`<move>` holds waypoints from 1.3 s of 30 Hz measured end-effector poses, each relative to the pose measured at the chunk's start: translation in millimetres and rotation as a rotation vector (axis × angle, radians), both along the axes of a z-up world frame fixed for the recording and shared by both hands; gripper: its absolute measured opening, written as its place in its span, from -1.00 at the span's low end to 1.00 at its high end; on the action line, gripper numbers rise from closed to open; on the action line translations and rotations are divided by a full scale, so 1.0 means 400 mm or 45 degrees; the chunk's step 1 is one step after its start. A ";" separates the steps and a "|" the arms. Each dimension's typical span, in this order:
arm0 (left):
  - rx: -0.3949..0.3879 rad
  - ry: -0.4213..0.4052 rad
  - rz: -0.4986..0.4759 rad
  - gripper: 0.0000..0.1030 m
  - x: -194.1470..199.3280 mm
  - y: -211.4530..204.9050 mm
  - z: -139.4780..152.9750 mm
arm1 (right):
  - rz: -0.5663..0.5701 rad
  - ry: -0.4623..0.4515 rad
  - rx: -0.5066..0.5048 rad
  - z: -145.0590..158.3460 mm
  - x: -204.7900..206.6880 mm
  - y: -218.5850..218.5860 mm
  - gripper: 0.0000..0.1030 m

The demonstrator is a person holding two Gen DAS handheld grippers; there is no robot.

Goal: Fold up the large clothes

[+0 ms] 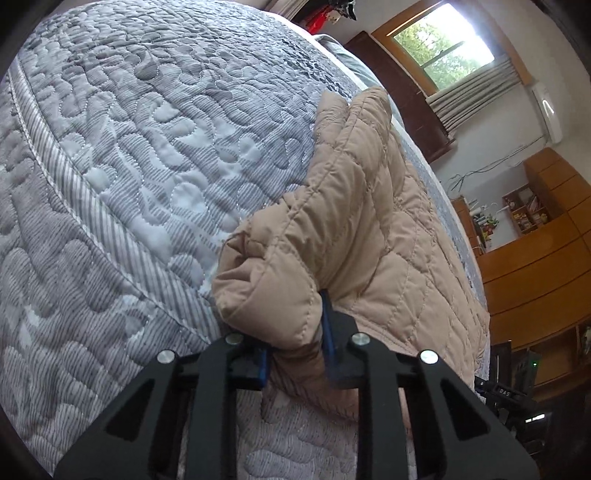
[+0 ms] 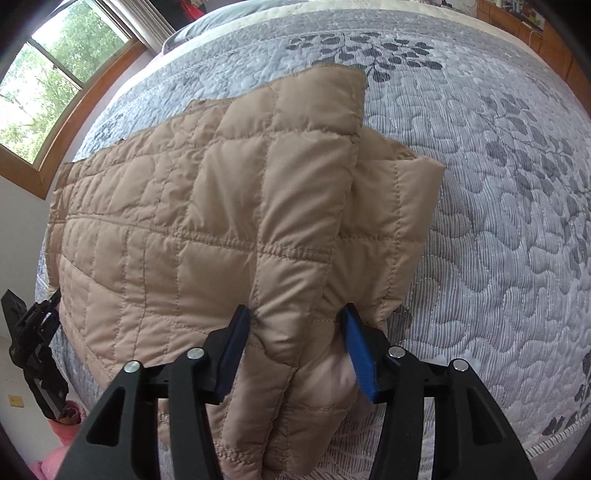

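A tan quilted jacket (image 1: 369, 229) lies partly folded on the bed, a doubled-over panel (image 2: 310, 155) resting on its body. In the left wrist view, my left gripper (image 1: 295, 343) is shut on a bulging fold at the jacket's near corner, and its blue pads (image 1: 327, 325) press into the fabric. In the right wrist view, my right gripper (image 2: 295, 314) is shut on the thick layered near edge of the jacket (image 2: 192, 221). Its blue pads (image 2: 356, 347) dent the padding on both sides. The fabric hides the fingertips of both grippers.
A grey quilted bedspread (image 2: 498, 206) with a leaf print covers the bed (image 1: 122, 155). A window (image 1: 443, 48) and wooden cupboards (image 1: 543, 266) stand beyond the bed. A pillow (image 2: 236, 18) lies at the far end. Something pink (image 2: 62, 439) lies on the floor beside the bed.
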State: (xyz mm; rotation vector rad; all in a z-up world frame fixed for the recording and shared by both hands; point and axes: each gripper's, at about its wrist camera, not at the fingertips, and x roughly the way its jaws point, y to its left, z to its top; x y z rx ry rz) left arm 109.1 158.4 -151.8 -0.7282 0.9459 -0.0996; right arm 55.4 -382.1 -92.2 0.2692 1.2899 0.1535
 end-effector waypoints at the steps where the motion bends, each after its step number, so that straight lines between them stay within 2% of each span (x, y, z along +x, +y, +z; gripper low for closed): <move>1: -0.003 -0.007 0.000 -0.59 -0.001 0.002 -0.002 | -0.001 -0.004 -0.004 0.000 -0.002 0.002 0.02; 9: -0.016 -0.082 -0.001 -0.74 -0.058 0.012 0.020 | -0.022 -0.052 -0.035 -0.005 -0.013 0.015 0.03; 14: 0.128 -0.292 -0.053 -0.81 -0.105 -0.020 0.129 | -0.031 -0.028 -0.016 -0.003 -0.018 0.016 0.03; 19: 0.223 -0.507 -0.221 -0.82 -0.137 -0.103 0.259 | -0.050 0.003 -0.021 0.010 -0.013 0.007 0.01; 25: 0.279 -0.667 -0.504 -0.82 -0.145 -0.270 0.336 | -0.065 0.010 -0.029 0.016 -0.015 0.009 0.01; 32: 0.318 -0.680 -0.767 -0.82 -0.121 -0.424 0.324 | -0.069 0.015 -0.019 0.016 -0.014 0.008 0.01; 39: 0.358 -0.565 -0.923 -0.83 -0.066 -0.526 0.248 | -0.073 0.011 -0.017 0.017 -0.022 0.005 0.01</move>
